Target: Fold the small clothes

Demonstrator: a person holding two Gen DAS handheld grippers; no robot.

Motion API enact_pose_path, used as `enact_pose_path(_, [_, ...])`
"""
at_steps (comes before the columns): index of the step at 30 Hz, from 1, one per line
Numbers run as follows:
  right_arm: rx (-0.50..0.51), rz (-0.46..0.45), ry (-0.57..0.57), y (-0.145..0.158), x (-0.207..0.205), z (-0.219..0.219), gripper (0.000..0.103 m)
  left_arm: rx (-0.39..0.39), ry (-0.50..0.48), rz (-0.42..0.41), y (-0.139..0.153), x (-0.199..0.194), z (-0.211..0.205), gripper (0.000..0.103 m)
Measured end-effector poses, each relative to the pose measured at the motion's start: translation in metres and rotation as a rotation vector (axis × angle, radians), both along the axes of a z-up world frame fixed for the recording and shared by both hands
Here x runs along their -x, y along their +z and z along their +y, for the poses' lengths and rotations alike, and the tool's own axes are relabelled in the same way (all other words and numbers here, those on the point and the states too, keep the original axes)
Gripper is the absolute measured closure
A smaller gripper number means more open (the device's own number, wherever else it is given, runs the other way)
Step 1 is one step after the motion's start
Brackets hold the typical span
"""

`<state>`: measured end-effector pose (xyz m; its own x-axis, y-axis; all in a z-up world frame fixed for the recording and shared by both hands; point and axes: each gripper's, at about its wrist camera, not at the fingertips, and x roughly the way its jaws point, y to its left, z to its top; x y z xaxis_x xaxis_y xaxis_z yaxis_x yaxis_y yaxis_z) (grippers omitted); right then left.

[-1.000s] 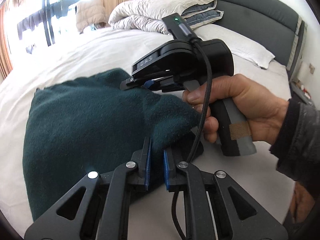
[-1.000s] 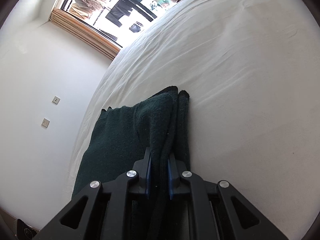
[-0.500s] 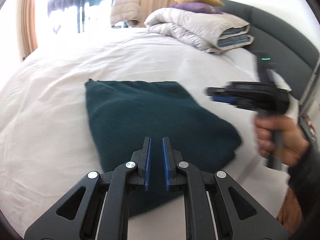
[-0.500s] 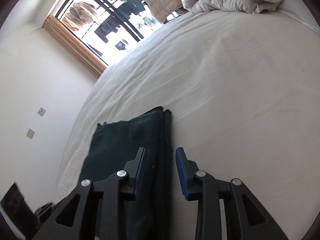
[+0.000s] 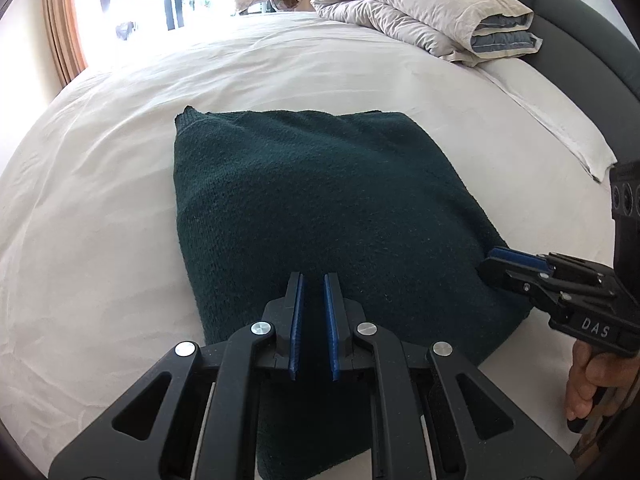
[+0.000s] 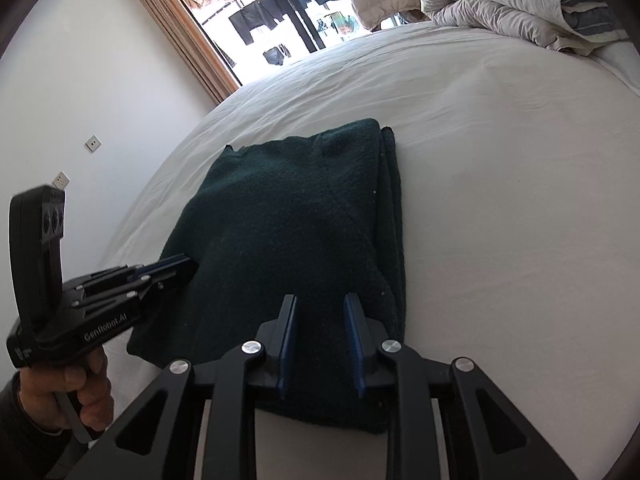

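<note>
A dark green knitted sweater point(image 5: 312, 192) lies folded into a thick rectangle on the white bed sheet point(image 5: 100, 200). My left gripper point(image 5: 312, 280) hovers over its near edge, shut, with no cloth pinched between the blue pads. In the right wrist view the left gripper point(image 6: 188, 264) points at the sweater's point(image 6: 300, 220) left side. My right gripper point(image 6: 320, 300) stands over the near right corner, its jaws apart and closing, with nothing between them. From the left wrist view, the right gripper point(image 5: 494, 262) has its tip at the sweater's right edge.
A folded pale duvet point(image 5: 420, 20) and a flat white pillow point(image 5: 560, 128) lie at the head of the bed by the grey headboard point(image 5: 580, 40). A bright balcony door point(image 6: 280, 20) and a wall with sockets point(image 6: 93, 143) lie beyond the bed's far side.
A second ago both grippers pinched the sweater's edge. The right one has let go and opened, the fold now lies flat, and both grippers have drawn back to the near side.
</note>
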<state>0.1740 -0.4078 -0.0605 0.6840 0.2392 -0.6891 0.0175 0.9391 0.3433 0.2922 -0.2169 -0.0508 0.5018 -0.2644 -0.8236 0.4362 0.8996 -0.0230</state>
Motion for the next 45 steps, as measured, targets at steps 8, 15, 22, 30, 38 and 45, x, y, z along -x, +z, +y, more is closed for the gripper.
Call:
enact_pose_path(8, [0.003, -0.04, -0.042, -0.004, 0.026, 0.003, 0.078, -0.002, -0.002, 0.002, 0.001, 0.002, 0.004, 0.093])
enact_pose_path(15, [0.011, -0.049, -0.055, 0.001, 0.041, 0.004, 0.074, 0.01, -0.005, -0.003, 0.001, 0.004, 0.009, 0.093])
enact_pose_path(22, [0.011, -0.053, -0.123, 0.016, 0.064, -0.009, 0.058, 0.093, -0.02, -0.003, 0.014, 0.017, 0.031, 0.093])
enact_pose_path(30, [-0.13, -0.15, -0.072, 0.042, 0.037, -0.01, 0.056, 0.12, 0.044, -0.058, 0.034, 0.008, 0.042, 0.093])
enact_pose_path(38, [-0.139, -0.021, -0.075, -0.001, 0.002, -0.001, 0.056, -0.011, -0.012, -0.122, 0.005, 0.012, 0.019, 0.093])
enact_pose_path(45, [-0.114, -0.052, -0.027, 0.001, 0.038, 0.008, 0.056, 0.033, -0.014, -0.137, 0.01, 0.022, 0.036, 0.092])
